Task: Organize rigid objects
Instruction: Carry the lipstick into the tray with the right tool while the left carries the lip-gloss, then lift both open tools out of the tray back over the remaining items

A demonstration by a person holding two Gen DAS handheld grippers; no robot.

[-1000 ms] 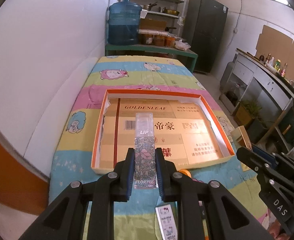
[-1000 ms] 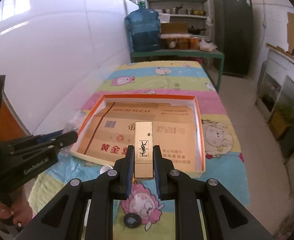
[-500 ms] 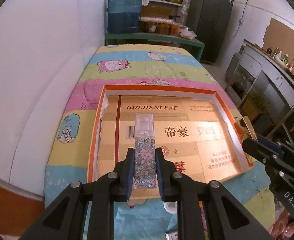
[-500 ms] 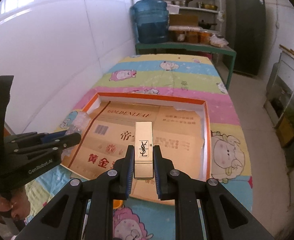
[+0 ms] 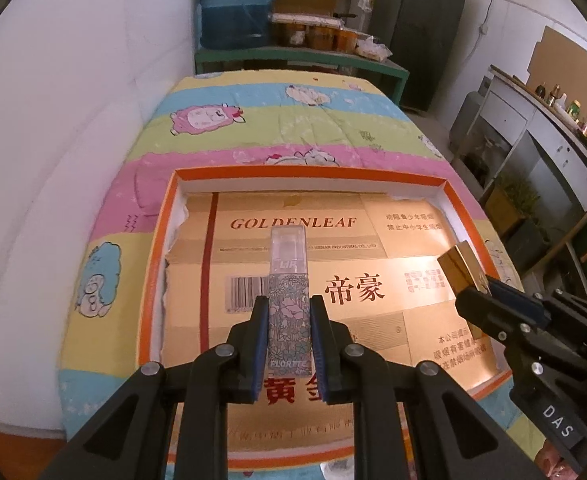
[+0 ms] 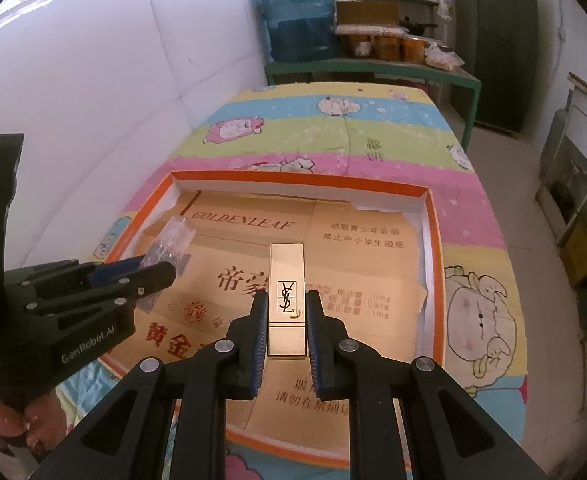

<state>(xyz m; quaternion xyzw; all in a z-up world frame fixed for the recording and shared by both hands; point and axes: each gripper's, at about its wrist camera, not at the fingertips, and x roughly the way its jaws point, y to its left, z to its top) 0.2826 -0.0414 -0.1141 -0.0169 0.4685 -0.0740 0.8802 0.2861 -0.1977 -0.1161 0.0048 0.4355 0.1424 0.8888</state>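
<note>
One orange-rimmed tray, lined with flattened gold cardboard, lies on the patterned cloth. Above the tray: two grippers, each pinching one item. Left gripper clamps the floral lip-gloss box over tray centre; right gripper clamps the gold lipstick toward the tray's right side.

The left gripper is black plastic with two long fingers. Each finger has a blue ribbed pad on the inside. Round silver screws sit on its arms. White letters on its side say "GenRobot.AI". The right gripper looks the same: black arms, blue pads and silver screws. Its side says "DAS" in white. A hand shows at the bottom left corner.
</note>
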